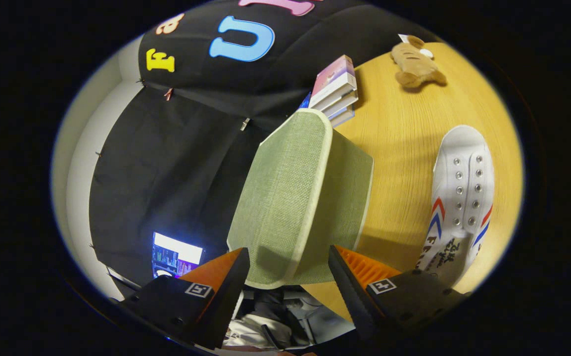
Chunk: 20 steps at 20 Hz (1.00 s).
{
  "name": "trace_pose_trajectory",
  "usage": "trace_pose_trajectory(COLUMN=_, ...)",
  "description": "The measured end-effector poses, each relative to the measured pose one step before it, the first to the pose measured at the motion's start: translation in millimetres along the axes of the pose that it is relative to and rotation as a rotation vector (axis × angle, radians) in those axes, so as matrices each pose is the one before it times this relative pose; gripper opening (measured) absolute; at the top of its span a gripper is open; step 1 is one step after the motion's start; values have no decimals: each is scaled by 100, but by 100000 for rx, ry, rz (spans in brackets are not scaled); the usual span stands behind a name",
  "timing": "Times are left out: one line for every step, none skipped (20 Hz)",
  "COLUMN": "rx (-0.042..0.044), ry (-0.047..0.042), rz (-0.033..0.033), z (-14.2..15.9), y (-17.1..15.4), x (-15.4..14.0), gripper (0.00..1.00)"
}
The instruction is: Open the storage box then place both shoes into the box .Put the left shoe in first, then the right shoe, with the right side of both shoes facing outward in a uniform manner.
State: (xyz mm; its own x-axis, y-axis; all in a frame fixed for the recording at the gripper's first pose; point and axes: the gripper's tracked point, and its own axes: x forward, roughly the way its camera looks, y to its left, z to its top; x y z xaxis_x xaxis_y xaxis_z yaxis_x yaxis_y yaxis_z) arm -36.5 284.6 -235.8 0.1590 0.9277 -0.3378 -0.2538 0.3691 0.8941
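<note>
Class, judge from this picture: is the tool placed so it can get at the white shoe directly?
Probably not directly. The tool is open around the green storage box; the white shoe lies off to one side on the wooden table, so it must turn first.

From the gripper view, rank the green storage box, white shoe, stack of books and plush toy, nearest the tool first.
Tool open, fingers either side of the box's near end.
1. Green storage box: between the fingers.
2. White shoe: on the table, beside the box.
3. Stack of books: just beyond the box.
4. Plush toy: farthest, past the shoe.
</note>
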Motion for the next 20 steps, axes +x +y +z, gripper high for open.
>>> trace_pose_trajectory(rx=6058, ry=1243, rz=5258, z=-45, y=536, x=142, gripper=98)
trace_pose_trajectory(rx=6599, ry=1632, rz=5174, z=-190, y=569, x=306, gripper=98)
trace_pose_trajectory(rx=5718, ry=392, rz=3445, z=154, y=130, x=260, gripper=98)
trace_pose_trajectory(rx=3557, ry=-223, rz=2000, z=253, y=16, x=302, gripper=98)
trace_pose_trajectory(rx=1416, ry=-579, rz=524, z=161, y=-294, x=279, gripper=98)
trace_pose_trajectory(rx=50, ry=38, rz=13, z=79, y=-290, x=368, gripper=98)
trace_pose_trajectory(rx=663, ry=603, rz=675, z=-169, y=104, x=333, gripper=98)
trace_pose_trajectory(rx=1542, ry=1303, rz=1435, z=-243, y=327, x=215, gripper=97)
trace_pose_trajectory(rx=1579, ry=1321, rz=1244, z=-285, y=282, x=114, gripper=98)
trace_pose_trajectory(rx=1409, ry=904, rz=1547, z=-139, y=385, x=124, gripper=98)
trace_pose_trajectory(rx=698, ry=230, rz=779, z=50, y=333, x=-57, gripper=97)
trace_pose_trajectory(rx=-67, ry=-614, rz=162, z=183, y=141, x=-1, gripper=95)
trace_pose_trajectory(rx=612, ry=113, rz=1162, z=-23, y=379, x=-176, gripper=95)
trace_pose_trajectory(rx=166, ry=195, rz=-1214, z=16, y=-57, x=-200, gripper=94)
trace_pose_trajectory(rx=-212, ry=-440, rz=-606, z=22, y=-130, x=-98, gripper=83)
trace_pose_trajectory(rx=1051, ry=1223, rz=701, z=-159, y=398, x=-112, gripper=72)
trace_pose_trajectory(rx=1727, ry=1706, rz=706, z=-405, y=419, x=-246, gripper=72)
trace_pose_trajectory(rx=516, ry=713, rz=-797, z=-72, y=77, x=-64, gripper=67)
trace_pose_trajectory(rx=68, ry=307, rz=-380, z=-18, y=128, x=16, gripper=58)
trace_pose_trajectory(rx=164, ry=1994, rz=334, z=-401, y=363, x=-5, gripper=48)
